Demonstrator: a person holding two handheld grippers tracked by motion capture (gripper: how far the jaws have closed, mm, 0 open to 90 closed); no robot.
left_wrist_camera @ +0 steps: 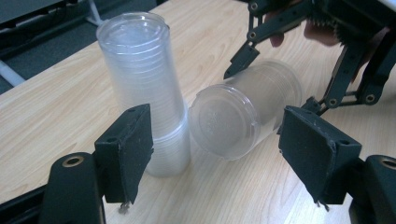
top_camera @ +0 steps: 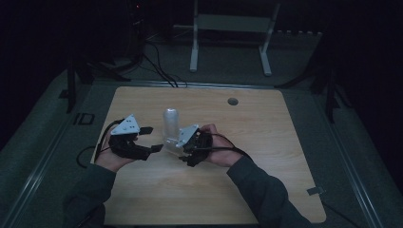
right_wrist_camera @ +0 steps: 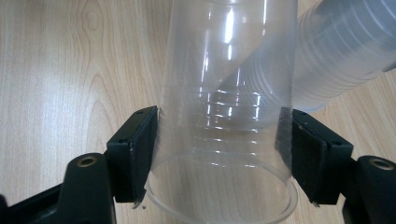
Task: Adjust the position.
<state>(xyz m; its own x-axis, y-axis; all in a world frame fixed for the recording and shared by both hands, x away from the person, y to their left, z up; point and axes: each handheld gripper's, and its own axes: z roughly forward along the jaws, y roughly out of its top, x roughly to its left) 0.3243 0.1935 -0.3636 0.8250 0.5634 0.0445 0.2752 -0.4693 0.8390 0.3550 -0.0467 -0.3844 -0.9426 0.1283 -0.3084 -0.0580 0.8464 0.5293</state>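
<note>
A tall stack of clear plastic cups (top_camera: 170, 124) stands upside down on the wooden table (top_camera: 266, 142), near its middle. My right gripper (top_camera: 175, 145) is shut on a single clear cup (right_wrist_camera: 229, 93) held on its side just beside the stack (right_wrist_camera: 336, 51), with both pads pressing the cup's wall near its rim. In the left gripper view that cup (left_wrist_camera: 238, 116) points its base toward my left gripper (left_wrist_camera: 219, 154), whose jaws stand wide apart with nothing pressed between them. The right gripper (left_wrist_camera: 275, 84) holds the cup from behind, and the stack (left_wrist_camera: 140, 70) rises to its left.
A round cable hole (top_camera: 232, 101) sits in the table's far right part. Beyond the far edge stand a white frame (top_camera: 233, 23) and dark cables (top_camera: 157, 66) on the floor. Bare wood lies in front of both hands.
</note>
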